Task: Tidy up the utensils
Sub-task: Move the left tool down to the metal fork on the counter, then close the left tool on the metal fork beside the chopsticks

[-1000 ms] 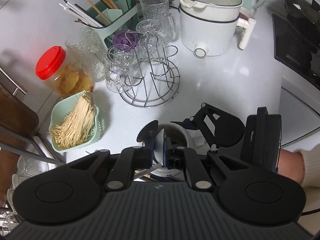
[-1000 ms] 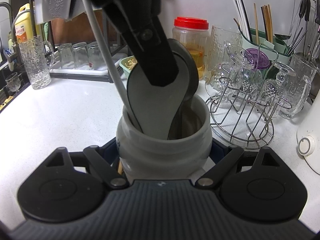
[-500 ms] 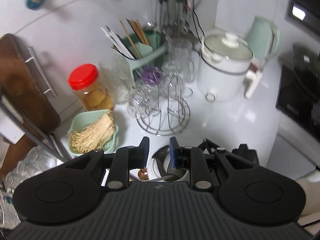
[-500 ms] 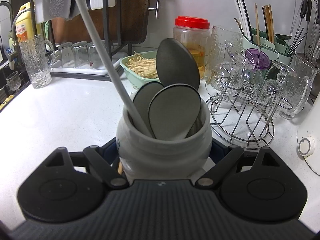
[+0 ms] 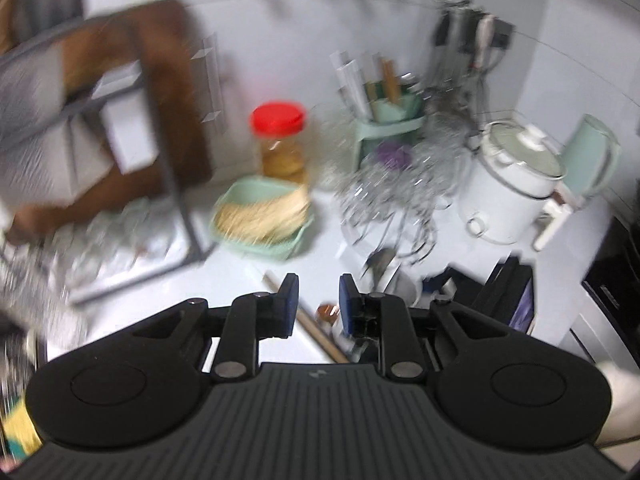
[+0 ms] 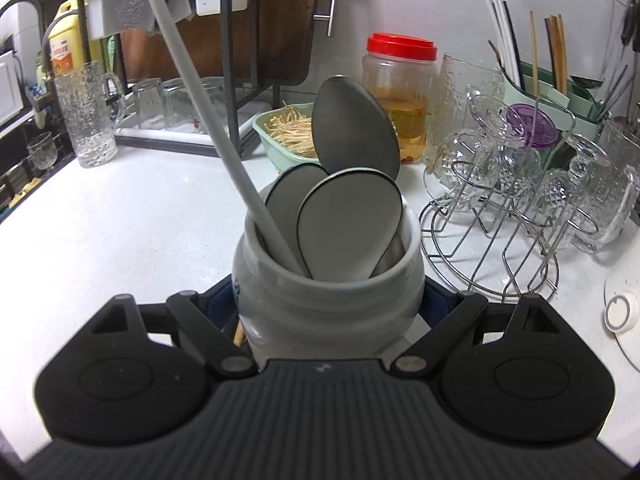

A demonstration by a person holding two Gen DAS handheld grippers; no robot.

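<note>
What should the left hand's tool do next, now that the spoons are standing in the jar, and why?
Probably lower the left gripper onto the wooden stick lying on the counter beside the grey jar. Its jaws have just been opening and hold nothing, the right gripper clamps the jar with spoons in it, and that stick looks left out.

Right wrist view: yellow bottle (image 6: 68,50) at far left bears an orange label with printed characters, too small to read. Grey crock (image 6: 328,304) shows a fragment of blue marking at its left edge, illegible. Left wrist view: blurred throughout; no lettering can be read there.
</note>
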